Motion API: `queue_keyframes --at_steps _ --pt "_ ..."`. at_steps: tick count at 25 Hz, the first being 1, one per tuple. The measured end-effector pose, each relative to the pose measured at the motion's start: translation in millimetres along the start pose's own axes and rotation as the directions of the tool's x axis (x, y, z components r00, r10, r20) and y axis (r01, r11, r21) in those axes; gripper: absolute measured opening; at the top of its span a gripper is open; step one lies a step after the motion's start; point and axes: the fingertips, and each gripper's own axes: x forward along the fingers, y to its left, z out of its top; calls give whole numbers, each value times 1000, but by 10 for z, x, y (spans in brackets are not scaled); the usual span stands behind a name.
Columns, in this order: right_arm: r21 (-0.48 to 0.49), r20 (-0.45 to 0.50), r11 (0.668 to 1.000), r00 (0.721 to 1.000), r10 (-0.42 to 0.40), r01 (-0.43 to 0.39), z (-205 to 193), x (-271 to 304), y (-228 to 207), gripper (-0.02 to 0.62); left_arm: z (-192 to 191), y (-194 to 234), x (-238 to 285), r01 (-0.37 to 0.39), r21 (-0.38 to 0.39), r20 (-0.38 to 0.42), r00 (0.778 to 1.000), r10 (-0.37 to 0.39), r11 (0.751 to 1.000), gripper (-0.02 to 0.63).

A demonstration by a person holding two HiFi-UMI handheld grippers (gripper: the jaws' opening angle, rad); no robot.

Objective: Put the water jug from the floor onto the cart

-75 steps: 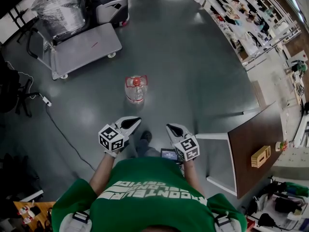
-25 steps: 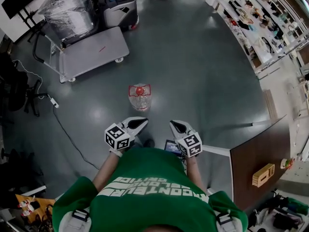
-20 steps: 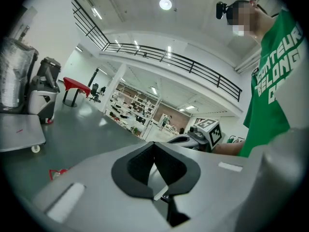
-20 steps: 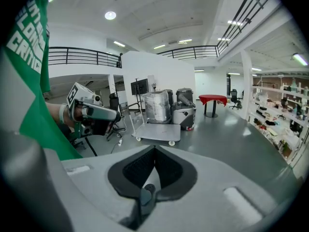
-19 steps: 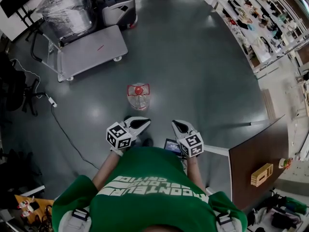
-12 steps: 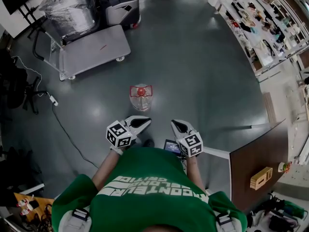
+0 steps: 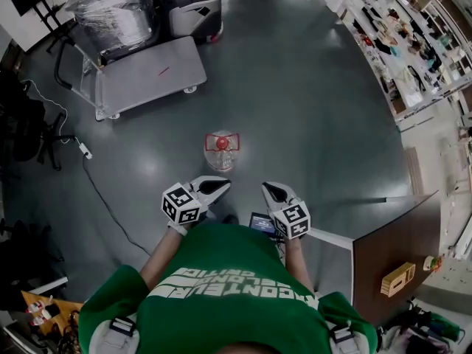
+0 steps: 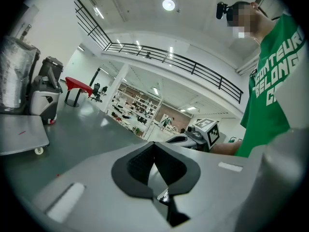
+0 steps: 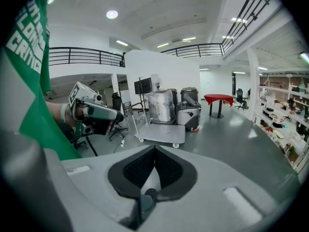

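Cart [image 7: 144,76] sits well up-left of the water jug [image 7: 222,150], which stands upright on the floor [image 7: 310,109]. Left gripper [image 7: 218,184], jaws together and empty, is below-left of the jug, not touching. Right gripper [image 7: 268,191], the same, is below-right.

Both grippers are held out ahead of the torso, side by side and apart; the left gripper [image 7: 218,185] is seen with jaws pressed together, nothing between them; the right gripper [image 7: 268,191] is likewise closed and empty; both are pointed forward and somewhat downward, tips angled slightly inward; the left forearm [image 7: 158,260] and right forearm [image 7: 296,259] are kept bent, close to the body.
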Motion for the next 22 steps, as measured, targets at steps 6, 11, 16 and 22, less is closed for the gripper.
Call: queue_keyframes --at_steps 6,11,16,22 --pt "4 -11 1000 1000 7 -7 96 183 -42 -6 114 201 -3 1 -2 2 1000 -1 1000 12" --pt "-5 -25 1000 1000 19 -19 219 385 -102 -7 227 458 -52 -30 -11 16 999 30 999 12" --pt "-29 -36 999 999 37 -38 407 622 -206 -6 352 762 -93 -66 -28 35 997 67 997 12" --pt "-59 -43 997 998 51 -54 674 996 -302 -6 532 1143 -156 -80 -38 61 995 82 996 12"
